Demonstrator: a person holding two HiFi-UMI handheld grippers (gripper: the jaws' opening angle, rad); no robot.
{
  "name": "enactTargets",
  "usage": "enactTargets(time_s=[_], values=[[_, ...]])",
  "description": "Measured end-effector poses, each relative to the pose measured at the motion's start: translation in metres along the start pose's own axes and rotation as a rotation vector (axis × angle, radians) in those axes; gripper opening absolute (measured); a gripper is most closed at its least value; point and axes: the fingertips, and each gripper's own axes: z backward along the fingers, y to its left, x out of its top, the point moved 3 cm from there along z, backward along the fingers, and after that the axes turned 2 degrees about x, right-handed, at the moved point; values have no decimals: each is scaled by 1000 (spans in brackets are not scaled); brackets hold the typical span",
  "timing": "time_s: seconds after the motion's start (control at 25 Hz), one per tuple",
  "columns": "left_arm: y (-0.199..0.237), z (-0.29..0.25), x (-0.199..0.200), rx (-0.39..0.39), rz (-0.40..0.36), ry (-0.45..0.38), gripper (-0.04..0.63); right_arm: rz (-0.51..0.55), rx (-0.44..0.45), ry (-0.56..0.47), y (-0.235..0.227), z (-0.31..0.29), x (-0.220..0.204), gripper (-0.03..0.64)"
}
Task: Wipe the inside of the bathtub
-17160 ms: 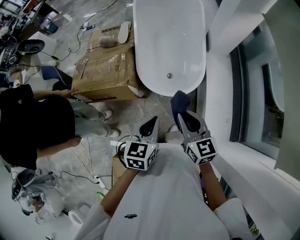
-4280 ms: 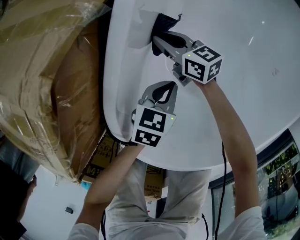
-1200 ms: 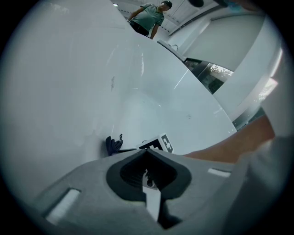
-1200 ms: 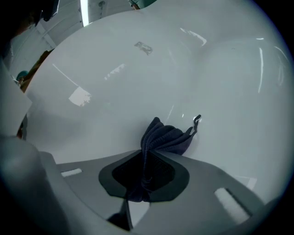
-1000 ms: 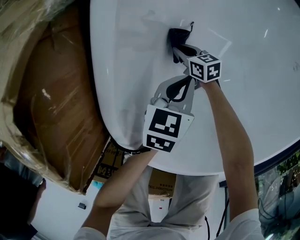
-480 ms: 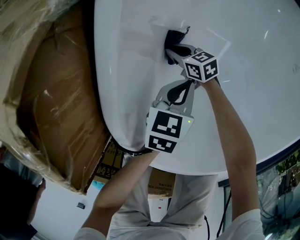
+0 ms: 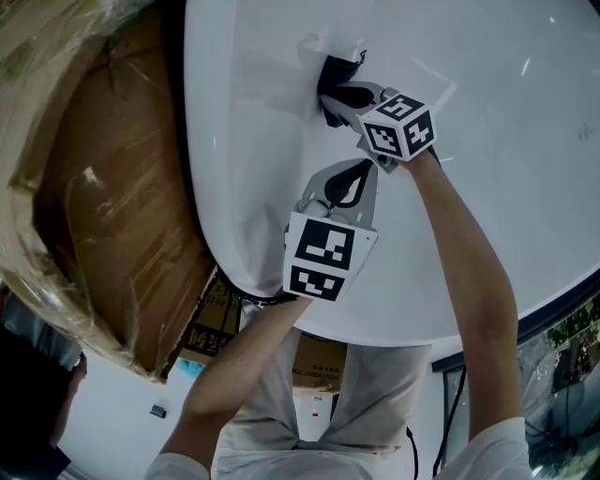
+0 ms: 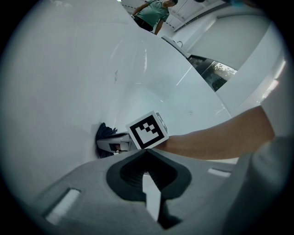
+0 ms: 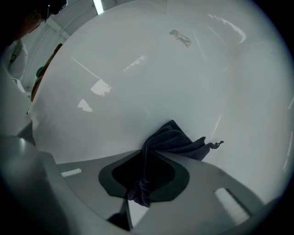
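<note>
Your right tool is clamped on a dark cloth, pressing it against the tub's white inner wall, just below the rim on the side nearest the cardboard box. In the right gripper view the cloth is bunched between the tool's jaws: a twisted tail hangs back through them, and the rest fans out flat against the wall with a frayed corner trailing to the right.

Your left tool hovers just behind the right one, above the tub's floor and touching nothing. In the left gripper view, this tool's jaws are together and hold nothing. Past them the right tool's marker cube, your right forearm and the cloth at the wall show.

Both of your arms reach over the tub's near rim. A person in a green top stands beyond the tub's far edge.
</note>
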Motion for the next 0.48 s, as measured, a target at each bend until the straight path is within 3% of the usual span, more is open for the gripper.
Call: enactTargets(time_s=[0.32, 0.48], values=[[-24, -1, -8, -69, -98, 22, -2, 30, 33, -12, 14, 6, 15, 48], [-28, 1, -15, -73, -105, 39, -2, 51, 47, -14, 21, 9, 25, 48]])
